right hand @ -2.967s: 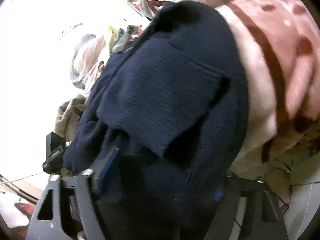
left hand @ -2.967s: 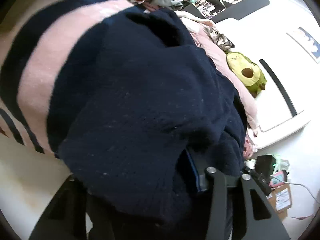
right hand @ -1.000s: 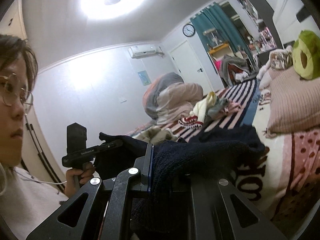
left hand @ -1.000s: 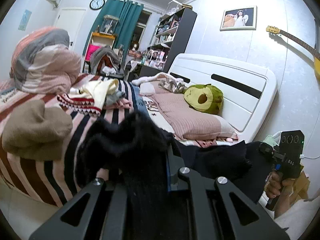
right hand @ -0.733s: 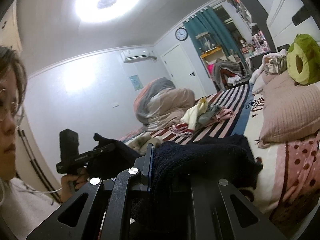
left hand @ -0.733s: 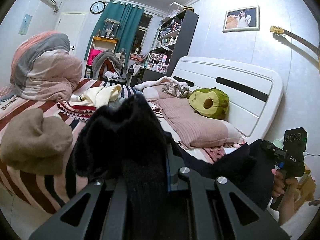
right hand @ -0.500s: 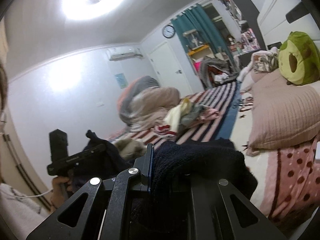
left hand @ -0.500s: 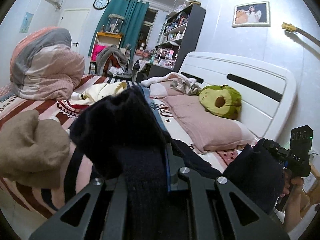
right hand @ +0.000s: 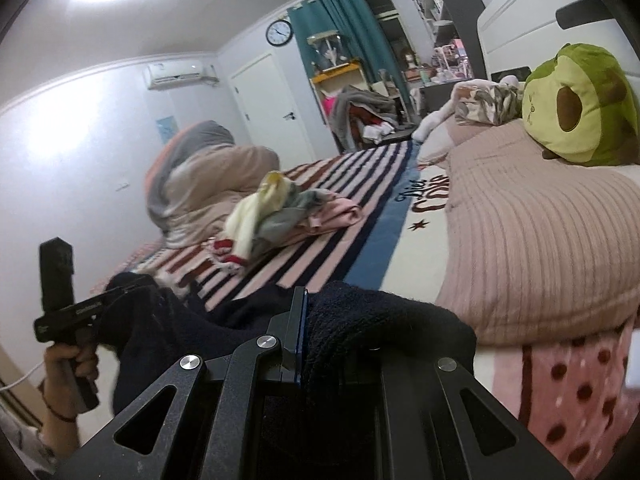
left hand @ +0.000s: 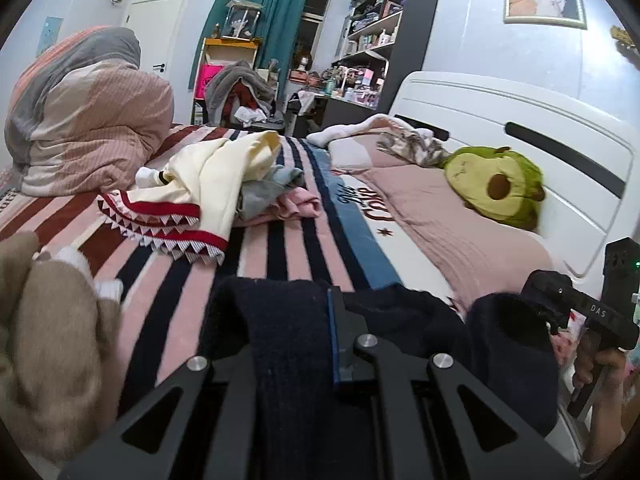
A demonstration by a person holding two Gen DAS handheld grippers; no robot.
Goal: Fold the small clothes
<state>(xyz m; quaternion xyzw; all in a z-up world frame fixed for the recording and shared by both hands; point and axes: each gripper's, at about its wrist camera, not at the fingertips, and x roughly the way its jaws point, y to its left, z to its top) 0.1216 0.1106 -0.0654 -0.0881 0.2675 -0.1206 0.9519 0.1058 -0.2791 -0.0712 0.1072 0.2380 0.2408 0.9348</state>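
Here the left gripper (left hand: 316, 320) is clamped tight on one end of a dark navy knitted garment (left hand: 404, 320), and the right gripper (right hand: 320, 320) is pinched fast on the other end, so the cloth hangs slack between them just above the near edge of the pink, navy and red striped bedspread (left hand: 280, 256). The knit bunches over both sets of fingers and hides most of the pads. In the left wrist view a hand (left hand: 600, 364) grips the right tool's handle at the far right.

A crumpled tan garment (left hand: 52, 344) lies at the left, a heap of cream, grey and pink clothes (left hand: 224, 184) farther up the stripes, and a rolled pink and grey duvet (left hand: 80, 116) behind it. A ribbed pink pillow (right hand: 544, 240) and a green avocado plush toy (left hand: 496, 188) sit by the white headboard (left hand: 520, 120). Teal curtains (left hand: 260, 12) and dark shelves (left hand: 384, 36) close the room.

Against three seconds ago, when navy cloth filled both lenses, the room is now in view.
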